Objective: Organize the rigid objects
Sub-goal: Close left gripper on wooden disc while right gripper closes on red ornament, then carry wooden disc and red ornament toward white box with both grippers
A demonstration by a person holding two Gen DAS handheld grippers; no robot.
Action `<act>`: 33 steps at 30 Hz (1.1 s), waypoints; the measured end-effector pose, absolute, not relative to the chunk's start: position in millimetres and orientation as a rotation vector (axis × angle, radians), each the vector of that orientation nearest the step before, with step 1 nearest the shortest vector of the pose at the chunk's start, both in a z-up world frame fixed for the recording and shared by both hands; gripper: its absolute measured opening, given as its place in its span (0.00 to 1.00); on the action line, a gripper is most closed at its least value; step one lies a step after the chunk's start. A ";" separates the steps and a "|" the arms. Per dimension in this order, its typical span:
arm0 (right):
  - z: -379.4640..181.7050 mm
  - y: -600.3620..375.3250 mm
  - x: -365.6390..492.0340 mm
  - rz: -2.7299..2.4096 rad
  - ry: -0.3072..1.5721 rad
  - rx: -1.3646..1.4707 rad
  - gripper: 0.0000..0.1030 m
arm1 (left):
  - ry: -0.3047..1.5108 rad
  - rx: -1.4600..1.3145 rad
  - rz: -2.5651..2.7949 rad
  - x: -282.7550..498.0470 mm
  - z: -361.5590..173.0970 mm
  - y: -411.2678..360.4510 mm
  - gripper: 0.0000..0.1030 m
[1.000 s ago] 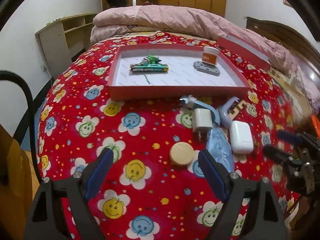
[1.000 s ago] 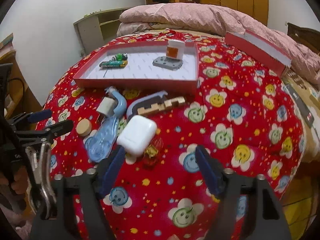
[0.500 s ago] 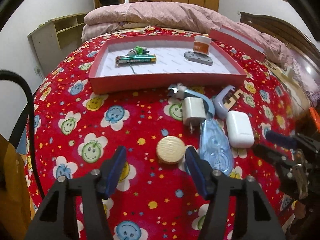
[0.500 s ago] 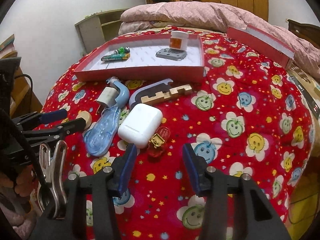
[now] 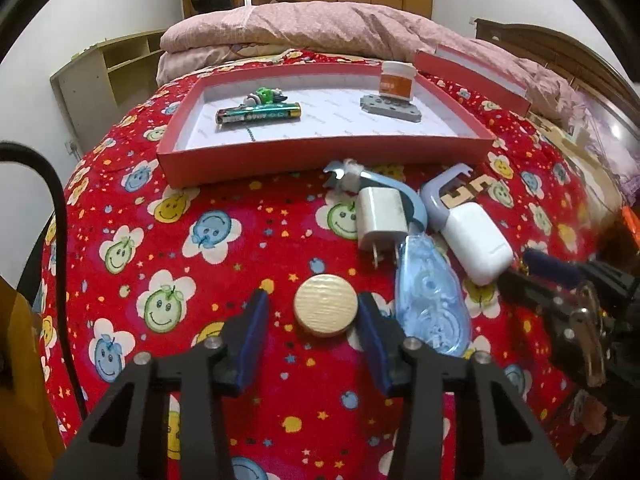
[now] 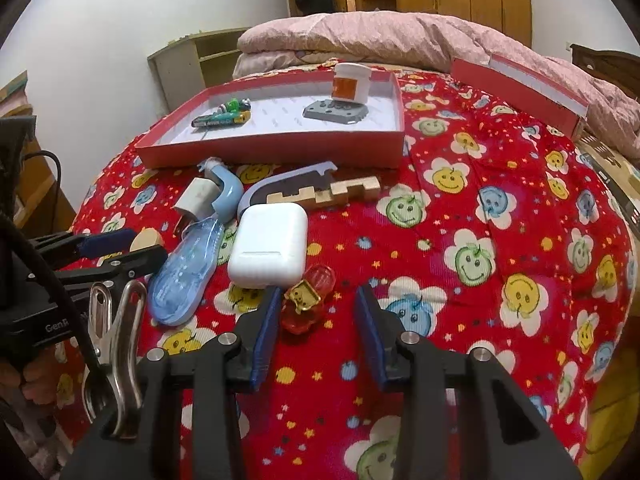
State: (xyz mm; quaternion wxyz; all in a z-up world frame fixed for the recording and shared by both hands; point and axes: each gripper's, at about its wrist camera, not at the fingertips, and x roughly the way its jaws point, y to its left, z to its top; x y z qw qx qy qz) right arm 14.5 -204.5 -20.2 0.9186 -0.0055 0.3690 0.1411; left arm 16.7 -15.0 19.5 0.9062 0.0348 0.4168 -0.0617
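Nearest me on the bed, my left hand-held gripper (image 5: 312,328) has just been closing around the round wooden disc (image 5: 325,310) — the right pad looks about touching its rim, the left pad still stands off, so nothing is gripped yet. My right hand-held gripper (image 6: 316,320) has also been narrowing, and the small red clear trinket (image 6: 306,298) sits between its pads with a gap on the right side.

The risks as I judge them: the disc is low and smooth-edged, so pads riding high could squirt it out across the soft quilt (image 5: 224,264); the trinket lies just beside the white earbud case (image 6: 268,250), and my left pad may nudge that case.

Further off lie the blue tape dispenser (image 5: 430,304) and white charger plug (image 5: 382,220), then the red tray (image 5: 320,158) toward the far end of the bed, holding a battery (image 5: 258,114) and a jar (image 5: 396,85).
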 end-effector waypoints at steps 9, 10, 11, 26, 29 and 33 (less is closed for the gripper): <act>-22.8 -203.1 12.2 0.239 0.721 -0.018 0.25 | 0.851 0.068 -0.141 14.7 20.6 -16.9 0.32; -22.9 -205.2 12.2 0.235 0.720 -0.010 0.21 | 0.850 0.063 -0.142 14.5 20.6 -16.4 0.32; -23.0 -207.9 12.4 0.233 0.720 0.003 0.19 | 0.850 0.060 -0.144 14.0 20.6 -16.0 0.32; -23.8 -221.0 13.1 0.271 0.715 0.083 0.19 | 0.845 0.033 -0.140 18.3 38.8 -11.8 0.32; -23.8 -221.1 12.9 0.271 0.715 0.084 0.19 | 0.827 0.020 -0.140 22.2 50.4 -8.8 0.32; -23.8 -220.4 12.7 0.277 0.717 0.087 0.19 | 0.796 0.005 -0.133 31.7 65.5 -4.9 0.32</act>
